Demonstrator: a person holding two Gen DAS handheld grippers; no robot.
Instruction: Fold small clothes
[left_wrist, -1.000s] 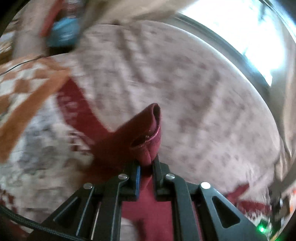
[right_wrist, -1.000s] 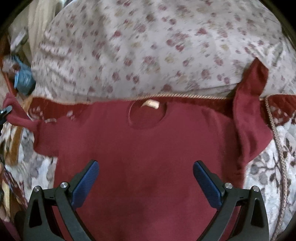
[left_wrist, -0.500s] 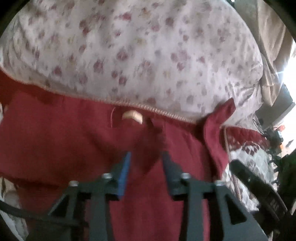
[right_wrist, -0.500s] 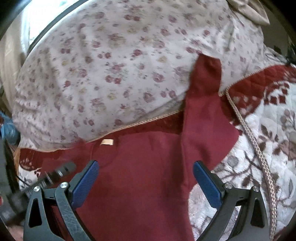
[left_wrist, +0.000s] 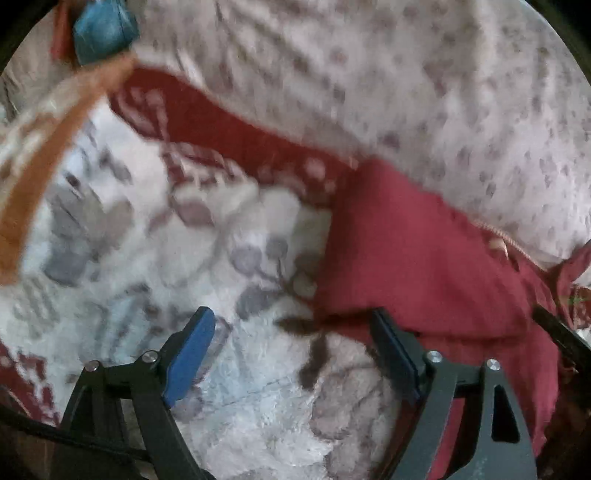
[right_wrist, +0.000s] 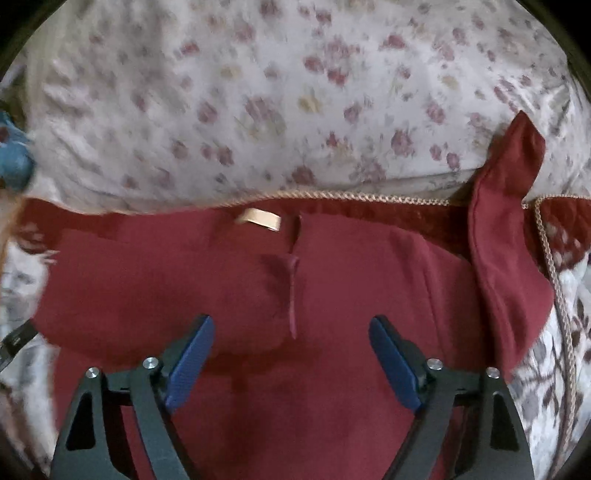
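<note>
Right wrist view looks down on the maroon shirt lying flat on the quilted bedspread, its collar label up by the floral pillow; one sleeve is already folded in across the chest, its cuff ending near the middle, while the other sleeve sticks out and climbs the pillow; the right gripper hovers over the chest, jaws wide but closing, nothing pressed between them. From the left wrist view, the left gripper hangs over the bedspread just beside the shirt's folded edge, jaws opening and empty; a blue object sits off at the far corner, too blurred to name. Folding the loose sleeve looks like the step in hand; to do it well I'd say pinch near the cuff, lift only slightly, carry it level across so it lands parallel to the first sleeve, and keep the body from dragging.
</note>
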